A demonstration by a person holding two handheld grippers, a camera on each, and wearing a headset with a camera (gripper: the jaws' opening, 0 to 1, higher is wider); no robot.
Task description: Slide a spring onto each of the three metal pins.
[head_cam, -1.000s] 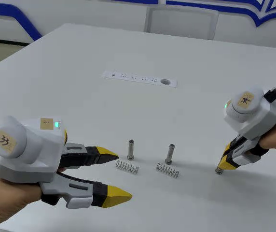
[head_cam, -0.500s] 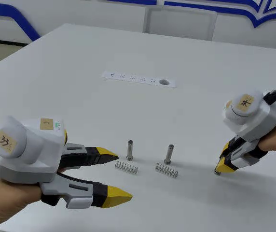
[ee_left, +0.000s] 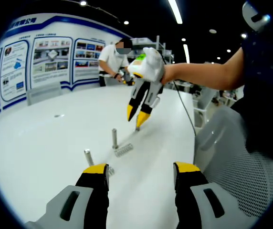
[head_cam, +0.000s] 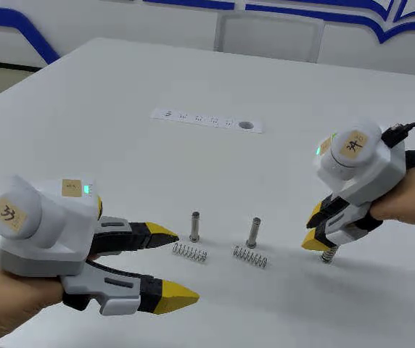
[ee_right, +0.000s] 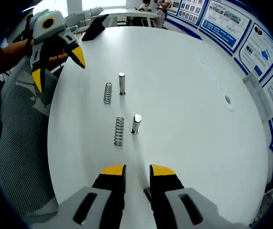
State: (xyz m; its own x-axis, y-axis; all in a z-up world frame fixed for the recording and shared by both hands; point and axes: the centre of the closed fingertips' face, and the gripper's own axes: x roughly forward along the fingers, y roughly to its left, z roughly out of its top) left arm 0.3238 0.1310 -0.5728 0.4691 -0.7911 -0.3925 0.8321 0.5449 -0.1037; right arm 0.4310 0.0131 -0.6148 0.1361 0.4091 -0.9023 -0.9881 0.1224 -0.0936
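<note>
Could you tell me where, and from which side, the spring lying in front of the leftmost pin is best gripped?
Probably across its middle coils, coming down from above on the near side. The spring lies flat on the table, long axis side to side, and the pin stands upright just behind it, crowding the far side.

Ceiling strip lamps (ee_left: 175, 12) give bright, even light. The white tabletop (head_cam: 120, 109) shows no hard glare. The pins (head_cam: 194, 225) and springs (head_cam: 190, 251) cast faint, soft shadows. The head view is sharp throughout. Both gripper views bend lines strongly toward their edges: wall posters (ee_left: 55, 52) curve and the near fingers (ee_left: 96, 183) look slightly soft. The top of the right gripper view is washed out.
</note>
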